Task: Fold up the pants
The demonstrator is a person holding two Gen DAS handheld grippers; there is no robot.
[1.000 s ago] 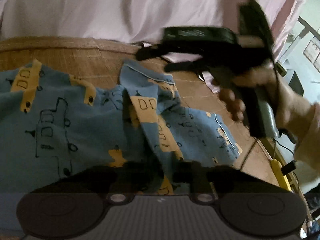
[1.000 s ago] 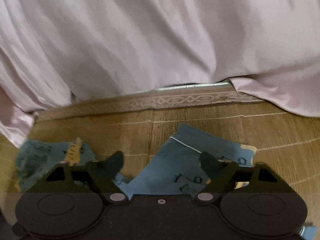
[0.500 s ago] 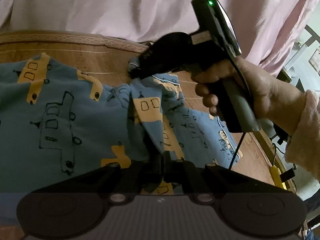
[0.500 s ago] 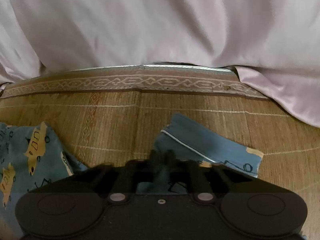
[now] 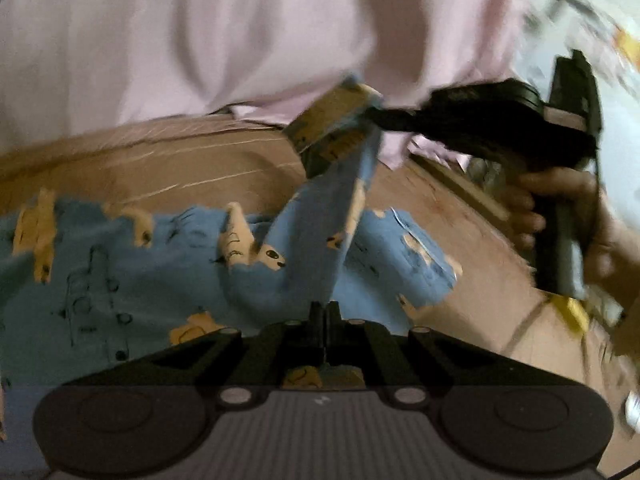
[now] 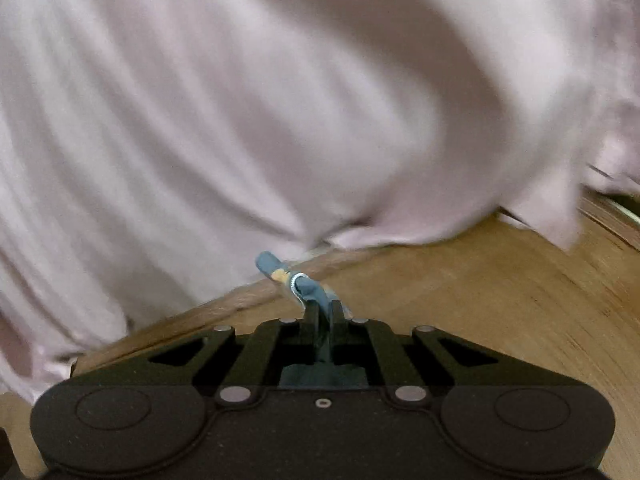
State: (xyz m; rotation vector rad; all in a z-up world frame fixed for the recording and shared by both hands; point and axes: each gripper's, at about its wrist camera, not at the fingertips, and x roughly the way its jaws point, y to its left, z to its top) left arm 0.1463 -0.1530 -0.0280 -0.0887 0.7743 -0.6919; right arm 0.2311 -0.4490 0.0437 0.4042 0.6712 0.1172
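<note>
Left wrist: both grippers (image 5: 325, 312) pinching pants (image 5: 120, 276) edges

— What is lying under everything?

— A brown woven mat (image 6: 500, 304) is covering the surface. Pale lines are running across it, and a patterned band (image 5: 132, 140) is running along its far edge.

— And what is hanging behind it?

— A big pale pink cloth (image 6: 280, 100) is hanging down in soft folds and is touching the mat's far edge.

— Is anything showing off to the right side?

— A bright bit of room (image 5: 600, 20) is showing there, but it is looking too blurry to tell more.
</note>
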